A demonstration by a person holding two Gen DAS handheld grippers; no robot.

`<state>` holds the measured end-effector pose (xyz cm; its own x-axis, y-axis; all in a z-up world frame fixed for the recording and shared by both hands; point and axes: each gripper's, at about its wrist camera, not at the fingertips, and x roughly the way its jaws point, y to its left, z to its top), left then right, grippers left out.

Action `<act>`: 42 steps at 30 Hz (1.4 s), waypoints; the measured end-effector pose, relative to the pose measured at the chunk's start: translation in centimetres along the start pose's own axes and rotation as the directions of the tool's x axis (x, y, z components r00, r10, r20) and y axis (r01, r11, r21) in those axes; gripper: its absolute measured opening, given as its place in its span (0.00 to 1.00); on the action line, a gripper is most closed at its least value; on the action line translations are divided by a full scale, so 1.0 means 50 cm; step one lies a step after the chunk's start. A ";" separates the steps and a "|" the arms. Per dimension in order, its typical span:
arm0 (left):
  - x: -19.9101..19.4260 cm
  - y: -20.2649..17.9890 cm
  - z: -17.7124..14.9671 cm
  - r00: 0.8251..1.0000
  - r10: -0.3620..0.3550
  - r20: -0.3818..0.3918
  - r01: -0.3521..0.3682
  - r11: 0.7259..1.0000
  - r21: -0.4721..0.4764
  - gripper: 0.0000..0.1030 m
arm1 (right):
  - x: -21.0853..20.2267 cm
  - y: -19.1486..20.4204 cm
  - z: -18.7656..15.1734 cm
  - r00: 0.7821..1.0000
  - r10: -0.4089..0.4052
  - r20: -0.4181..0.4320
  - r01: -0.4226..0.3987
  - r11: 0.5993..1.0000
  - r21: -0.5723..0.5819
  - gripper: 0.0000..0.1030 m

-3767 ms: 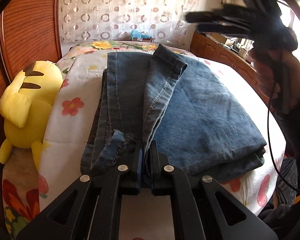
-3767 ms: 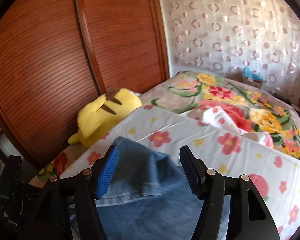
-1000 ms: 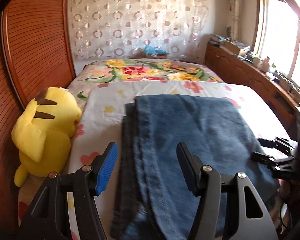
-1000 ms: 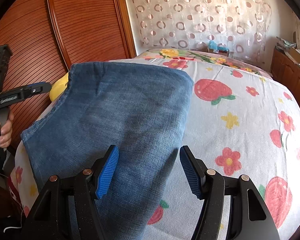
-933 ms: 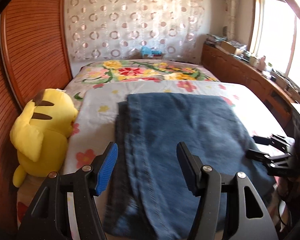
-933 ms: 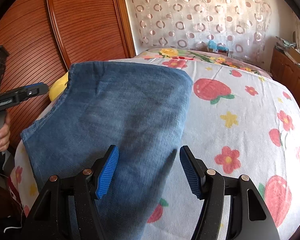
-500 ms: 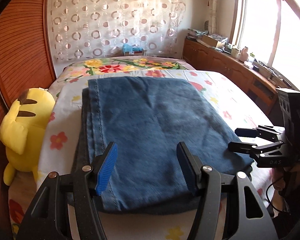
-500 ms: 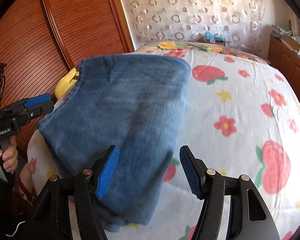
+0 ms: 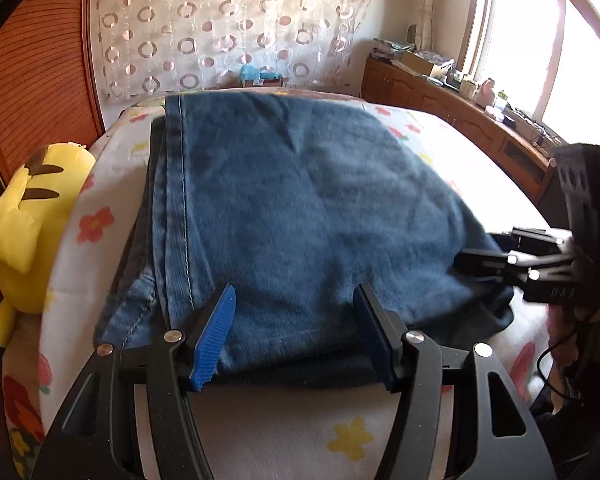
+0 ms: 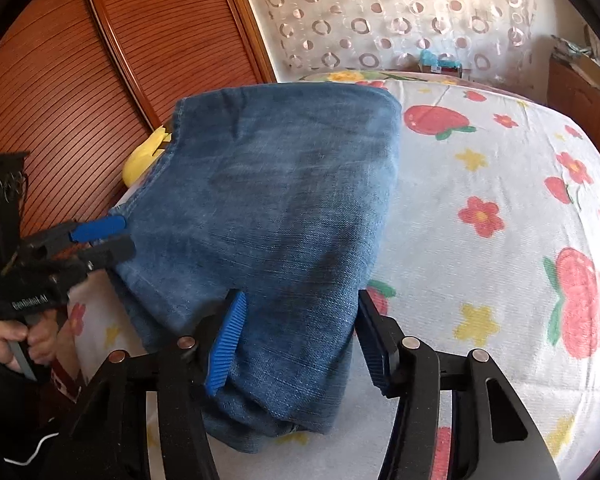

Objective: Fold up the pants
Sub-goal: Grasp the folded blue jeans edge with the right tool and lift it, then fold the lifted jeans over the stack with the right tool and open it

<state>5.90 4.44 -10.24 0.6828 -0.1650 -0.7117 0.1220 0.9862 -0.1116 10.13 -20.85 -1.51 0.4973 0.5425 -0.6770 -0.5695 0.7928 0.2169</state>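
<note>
The blue jeans [image 9: 300, 208] lie folded in a thick stack on the flowered bed sheet [image 9: 260, 432]. They also show in the right wrist view [image 10: 284, 216]. My left gripper [image 9: 294, 330] is open, its jaws straddling the near edge of the stack. My right gripper [image 10: 296, 338] is open, its jaws straddling the stack's near corner. Each gripper shows in the other's view: the right one [image 9: 512, 258] at the stack's right side, the left one [image 10: 100, 240] at its left side. Neither holds cloth.
A yellow plush toy [image 9: 32, 216] lies at the bed's left edge against the wooden wardrobe [image 10: 100, 60]. A patterned curtain [image 9: 228, 28] hangs behind the bed. A wooden counter with clutter [image 9: 460, 96] runs under the window at right.
Both grippers moved closer to the folded jeans and lower; the stack now sits between each gripper's open jaws. The jeans themselves lie as before.
</note>
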 end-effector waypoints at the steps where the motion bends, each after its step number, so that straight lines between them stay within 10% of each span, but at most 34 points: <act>1: 0.000 -0.002 -0.004 1.000 0.000 0.006 0.000 1.000 0.005 0.62 | -0.001 0.001 0.000 1.000 0.007 0.004 -0.007 1.000 -0.005 0.44; 6: -0.002 -0.004 -0.011 1.000 0.001 0.017 -0.001 1.000 0.012 0.62 | -0.006 -0.005 0.005 0.999 0.038 0.035 -0.039 0.999 0.009 0.16; 16: -0.017 0.003 0.004 1.000 0.001 0.011 0.000 1.000 -0.019 0.62 | -0.050 0.016 0.026 0.984 0.114 0.136 -0.112 0.993 -0.025 0.11; 27: -0.195 0.066 0.087 0.979 0.092 0.183 -0.090 0.996 -0.018 0.62 | -0.063 0.140 0.120 0.948 0.244 0.204 -0.206 0.960 -0.189 0.10; 42: -0.301 0.176 0.090 0.942 0.220 0.255 -0.203 0.975 -0.095 0.62 | 0.212 0.286 0.172 0.922 0.385 -0.047 -0.384 0.887 -0.255 0.10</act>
<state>-0.07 15.56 2.64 0.8534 0.0593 -0.5179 -0.0875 0.9957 -0.0303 12.88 -1.40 0.45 0.2081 0.7925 -0.5733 -0.8632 0.4245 0.2734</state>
